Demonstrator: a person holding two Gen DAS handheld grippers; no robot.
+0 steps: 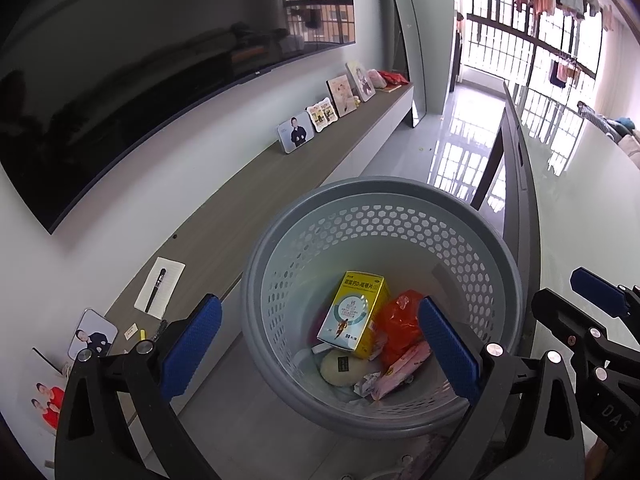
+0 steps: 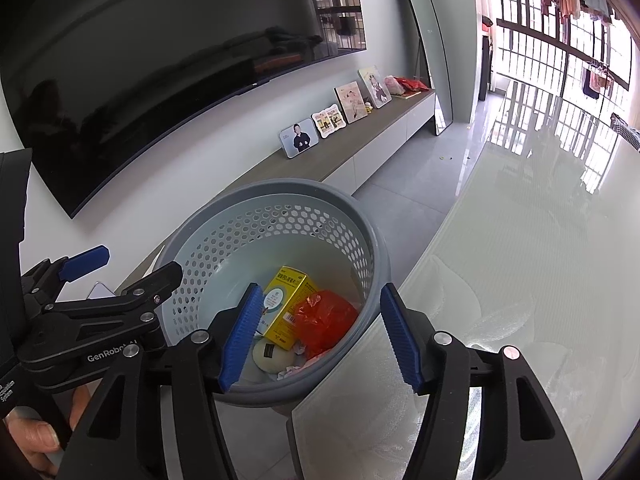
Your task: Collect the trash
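Observation:
A grey perforated waste basket stands on the floor beside a glass table; it also shows in the right wrist view. Inside lie a yellow medicine box, a crumpled red bag, a pink wrapper, a pale round packet and crumpled paper. The box and red bag show in the right wrist view too. My left gripper hovers open and empty above the basket. My right gripper is open and empty over the basket's near rim.
A long TV cabinet runs along the wall under a big television, with photo frames, a paper with a pen. The glass table lies to the right. A mirror leans at the far end.

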